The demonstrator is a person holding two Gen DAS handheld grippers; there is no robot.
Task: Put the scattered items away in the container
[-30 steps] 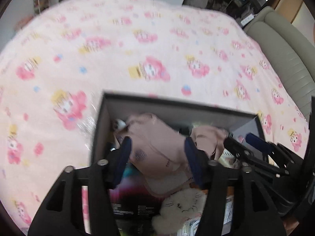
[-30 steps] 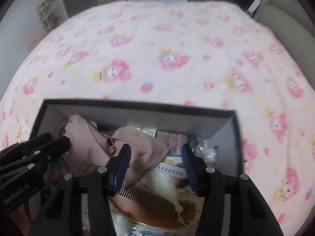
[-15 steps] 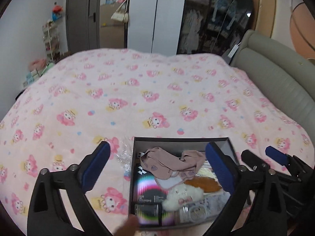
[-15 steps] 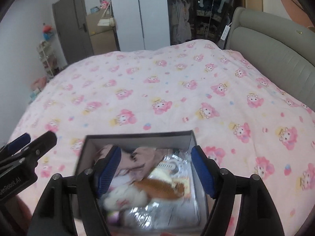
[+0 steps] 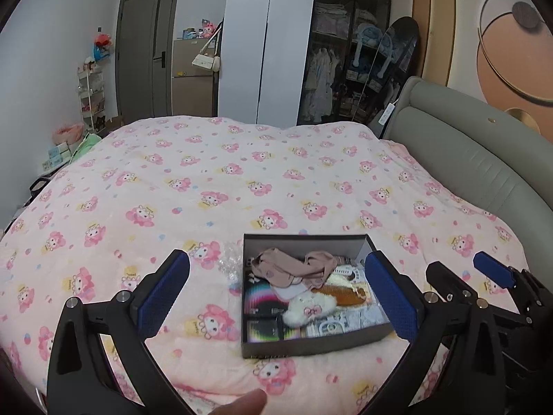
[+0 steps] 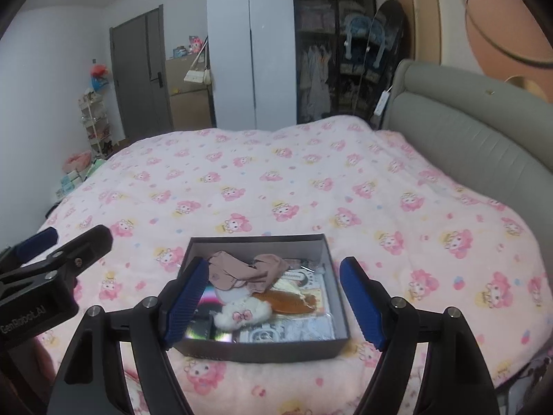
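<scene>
A dark open box (image 5: pixel 304 346) (image 6: pixel 255 351) sits on the pink bedspread near the bed's front edge. It holds a crumpled pink cloth (image 5: pixel 293 269) (image 6: pixel 242 269), a white plush toy (image 5: pixel 311 307) (image 6: pixel 242 314), a brown comb (image 5: pixel 340 292) (image 6: pixel 290 299), dark shiny packs (image 5: pixel 262 311) and printed packets. My left gripper (image 5: pixel 276 294) is open and empty, raised above and in front of the box. My right gripper (image 6: pixel 271 297) is open and empty too, also held back above the box.
A small clear plastic wrapper (image 5: pixel 230 259) lies on the bedspread just left of the box. A grey padded headboard (image 5: pixel 484 159) runs along the right. A wardrobe (image 5: pixel 269 48), door and shelf rack stand beyond the bed's far end.
Both grippers have opened wide and pulled up and back from inside the box. The pink cloth now lies loose in the box.
</scene>
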